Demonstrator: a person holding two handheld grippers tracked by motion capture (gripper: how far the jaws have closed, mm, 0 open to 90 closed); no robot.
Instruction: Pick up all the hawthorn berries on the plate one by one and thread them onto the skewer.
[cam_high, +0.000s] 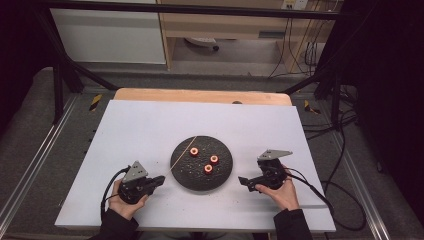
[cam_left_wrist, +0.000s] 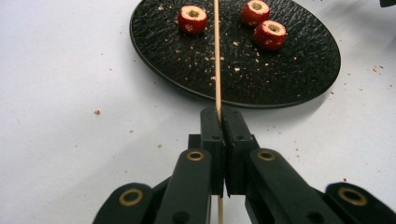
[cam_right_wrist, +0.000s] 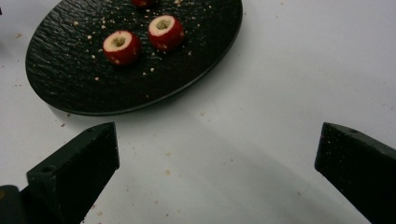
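Observation:
A round black plate (cam_high: 189, 175) sits mid-table with three red cored fruit pieces (cam_high: 194, 151) (cam_high: 214, 159) (cam_high: 208, 169) on it. My left gripper (cam_high: 159, 180) is shut on a thin wooden skewer (cam_high: 181, 154), which slants up over the plate's left part. In the left gripper view the skewer (cam_left_wrist: 217, 56) runs from the closed jaws across the plate (cam_left_wrist: 299, 70), passing just right of one fruit piece (cam_left_wrist: 192, 18). My right gripper (cam_high: 242, 181) rests open to the right of the plate, empty; its view shows the plate (cam_right_wrist: 70, 79) and two fruit pieces (cam_right_wrist: 121, 46) (cam_right_wrist: 166, 31) ahead.
The plate stands on a white sheet (cam_high: 135, 125) over a wooden table (cam_high: 200, 95). Crumbs are scattered on the plate and the sheet around it. Black cables (cam_high: 345, 150) trail off the table's right side. Metal frame legs stand at the far corners.

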